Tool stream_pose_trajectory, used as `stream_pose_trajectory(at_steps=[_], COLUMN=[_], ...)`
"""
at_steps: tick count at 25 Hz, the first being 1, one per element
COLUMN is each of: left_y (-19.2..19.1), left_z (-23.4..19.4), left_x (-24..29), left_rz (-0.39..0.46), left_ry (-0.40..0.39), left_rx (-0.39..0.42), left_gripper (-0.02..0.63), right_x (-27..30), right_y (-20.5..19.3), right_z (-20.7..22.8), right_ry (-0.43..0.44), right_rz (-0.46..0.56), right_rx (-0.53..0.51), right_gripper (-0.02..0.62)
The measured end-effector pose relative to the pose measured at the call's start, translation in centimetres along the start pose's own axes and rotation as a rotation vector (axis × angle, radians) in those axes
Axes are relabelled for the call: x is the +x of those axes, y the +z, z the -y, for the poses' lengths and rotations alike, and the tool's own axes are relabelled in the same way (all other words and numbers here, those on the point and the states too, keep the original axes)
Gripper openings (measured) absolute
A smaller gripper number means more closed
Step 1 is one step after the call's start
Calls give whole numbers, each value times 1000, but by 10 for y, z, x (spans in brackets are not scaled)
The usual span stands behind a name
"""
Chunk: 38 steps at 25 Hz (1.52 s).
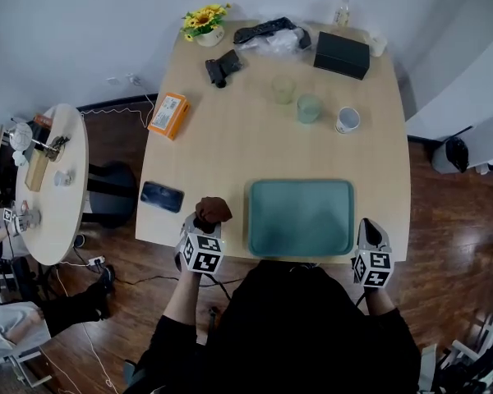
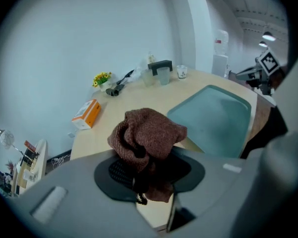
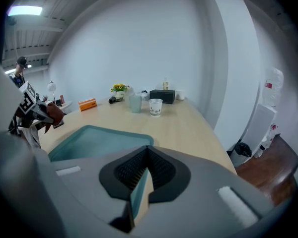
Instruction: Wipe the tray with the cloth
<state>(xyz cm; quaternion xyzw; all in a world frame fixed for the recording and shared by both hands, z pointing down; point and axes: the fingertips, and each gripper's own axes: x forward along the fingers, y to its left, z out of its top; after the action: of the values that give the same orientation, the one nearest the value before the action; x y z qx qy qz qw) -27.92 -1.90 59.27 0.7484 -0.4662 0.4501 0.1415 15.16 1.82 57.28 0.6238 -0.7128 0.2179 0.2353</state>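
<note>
A teal tray [image 1: 300,216] lies near the table's front edge, with nothing on it. My left gripper [image 1: 205,225] hovers just left of the tray, shut on a bunched brown cloth [image 1: 214,209]. In the left gripper view the cloth [image 2: 149,130] bulges up out of the jaws of the left gripper [image 2: 148,156], with the tray [image 2: 213,115] off to the right. My right gripper [image 1: 370,230] sits at the tray's near right corner. In the right gripper view the narrow slit of the right gripper [image 3: 148,165] is closed on the tray's [image 3: 97,140] right rim.
A dark phone [image 1: 162,196] and an orange box [image 1: 168,115] lie at the table's left side. Two glasses [image 1: 309,108], a paper cup [image 1: 347,120], a black box [image 1: 342,54], a remote [image 1: 263,29] and flowers [image 1: 205,23] stand at the back. A round side table [image 1: 57,179] is at the left.
</note>
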Motion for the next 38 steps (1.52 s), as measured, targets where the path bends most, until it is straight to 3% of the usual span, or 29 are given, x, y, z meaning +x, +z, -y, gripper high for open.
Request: stream_pose_trajectory(at_steps=[10, 17, 19, 21, 25, 28, 33, 38], left_y=[-50, -57, -56, -52, -36, -5, 120, 206], left_z=[13, 15, 12, 11, 7, 0, 13, 60], left_x=[58, 63, 63, 58, 28, -13, -112, -178], left_rz=[-163, -153, -143, -124, -65, 46, 503, 805], left_ry=[-53, -68, -62, -58, -56, -48, -113, -198], left_rx=[-49, -87, -108, -120, -122, -163, -245, -209], left_gripper=[126, 130, 167, 275, 323, 331, 324, 298], right_x=[-1, -4, -3, -4, -5, -11, -38, -82], right_y=[-5, -8, -7, -5, 0, 11, 60, 138], right_z=[0, -1, -3, -5, -4, -3, -7, -25], right_ry=[7, 12, 20, 29, 30, 30, 58, 105], right_rz=[-9, -9, 1, 15, 23, 41, 157, 337], right_rx=[10, 11, 18, 20, 14, 23, 60, 57], right_gripper=[2, 2, 2, 2, 2, 2, 2, 2])
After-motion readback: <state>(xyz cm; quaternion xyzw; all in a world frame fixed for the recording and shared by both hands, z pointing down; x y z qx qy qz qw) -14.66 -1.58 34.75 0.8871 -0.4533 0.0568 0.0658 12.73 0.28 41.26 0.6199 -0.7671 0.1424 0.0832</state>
